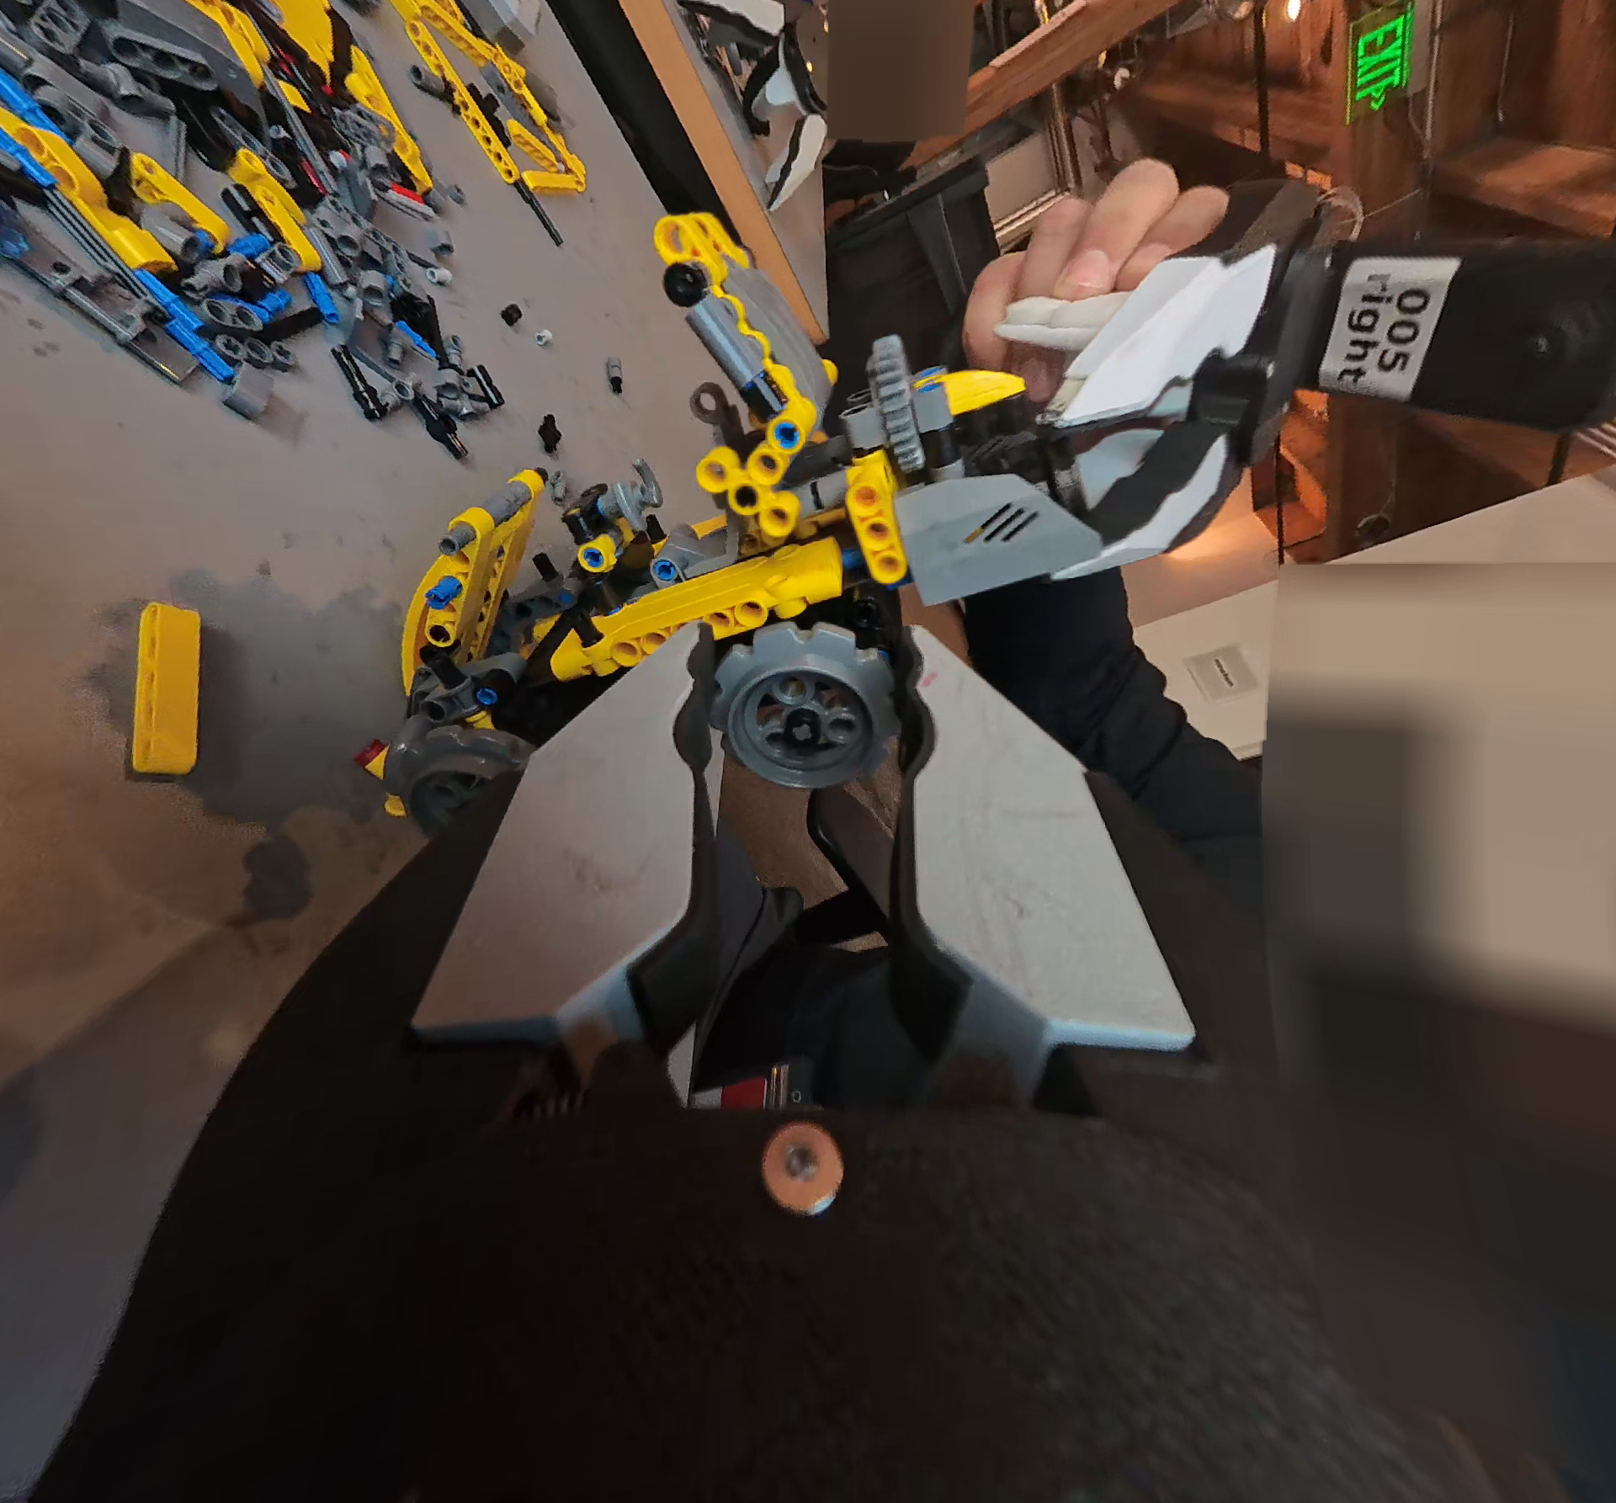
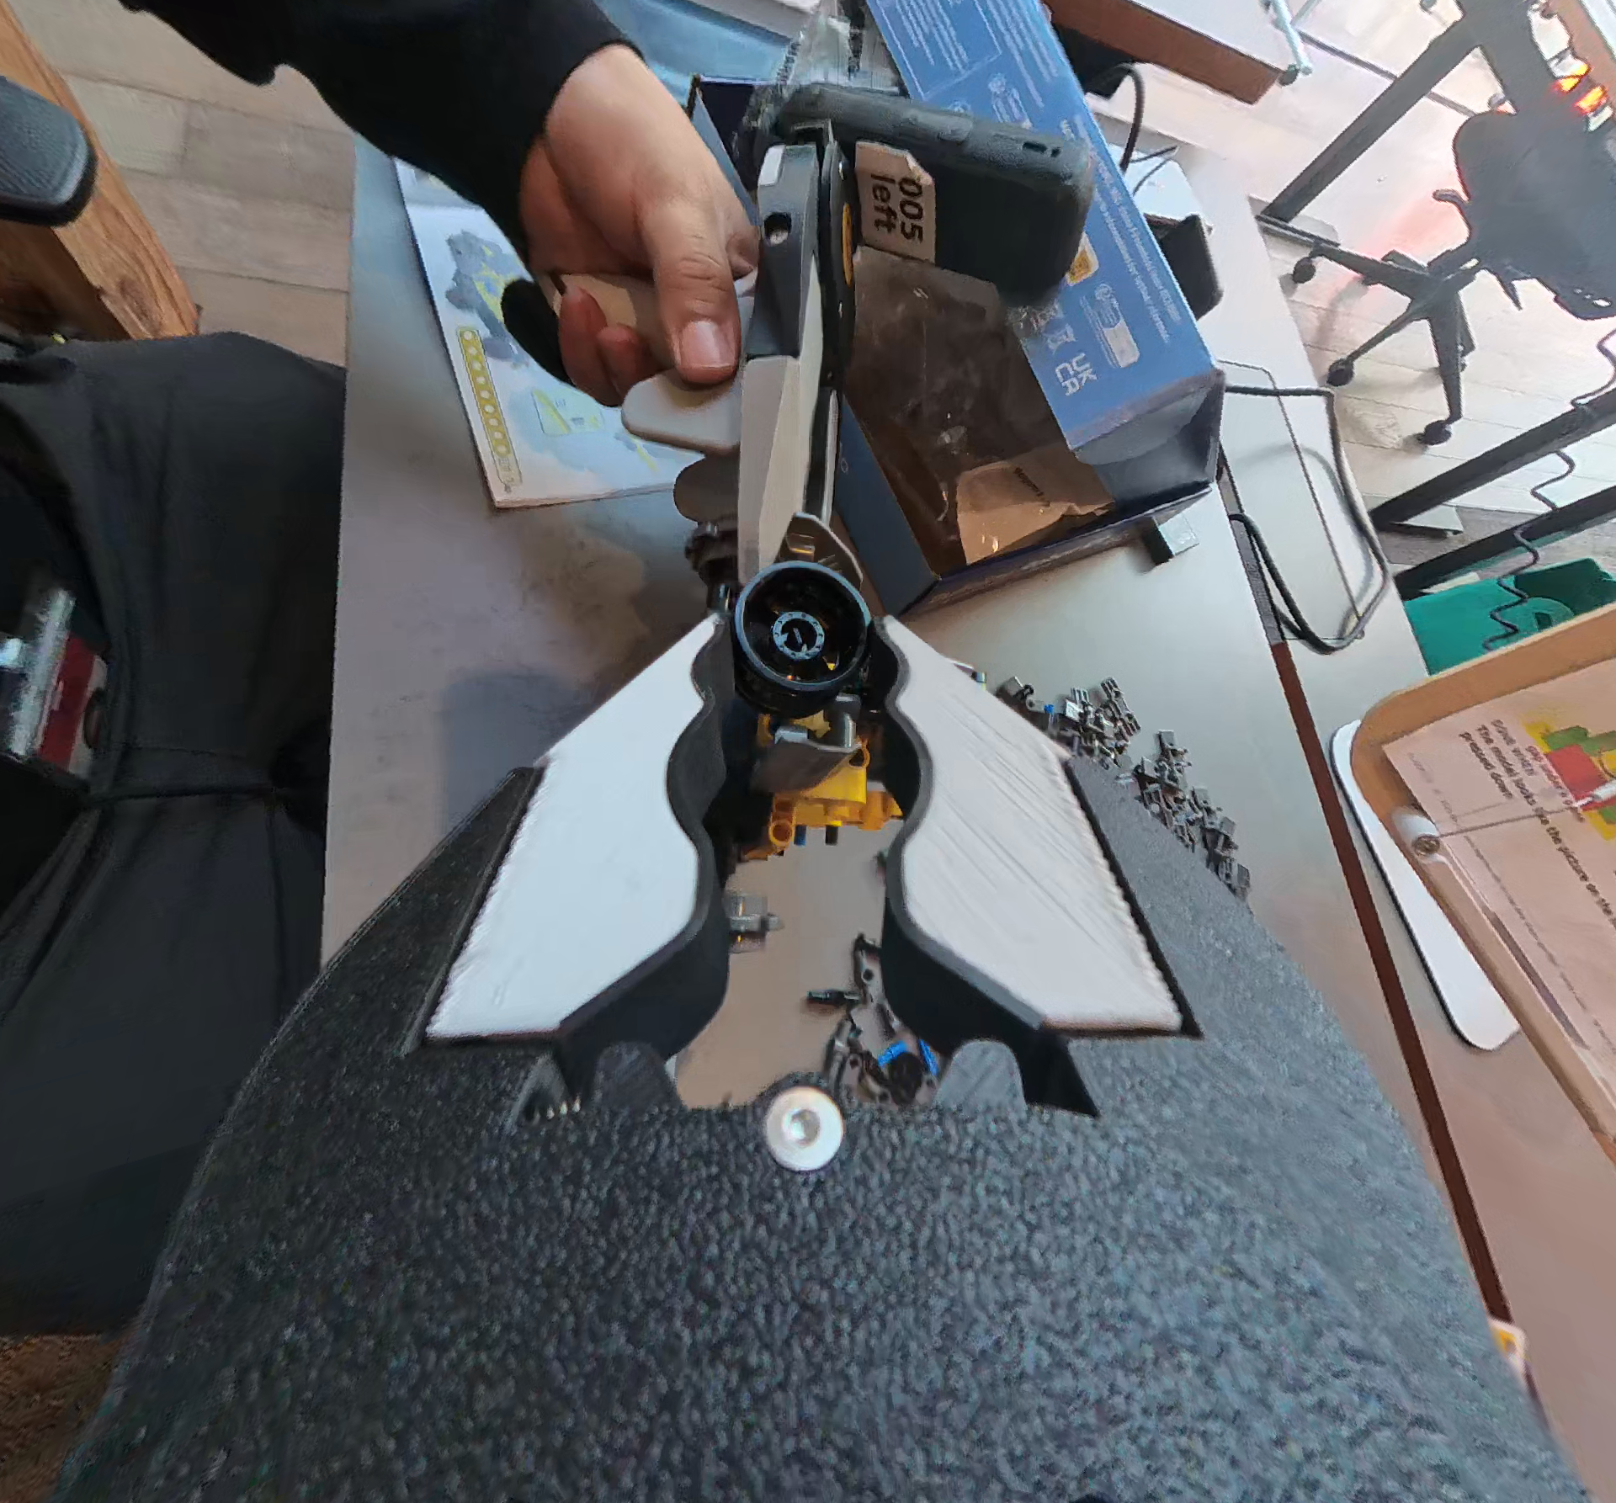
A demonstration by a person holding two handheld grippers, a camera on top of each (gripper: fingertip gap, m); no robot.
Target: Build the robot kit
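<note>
Evidently both grip the yellow Technic model (image 1: 700, 587): left gripper (image 1: 800, 700) closed about its grey wheel hub (image 1: 800, 718), right gripper (image 2: 800, 665) clamping a black wheel (image 2: 800, 639), so squeeze evenly.

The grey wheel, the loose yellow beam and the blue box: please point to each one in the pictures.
grey wheel (image 1: 803, 716): left wrist view, on its spoked hub.
loose yellow beam (image 1: 166, 687): left wrist view, on the middle of its length.
blue box (image 2: 988, 62): right wrist view, on its printed blue side.
</note>
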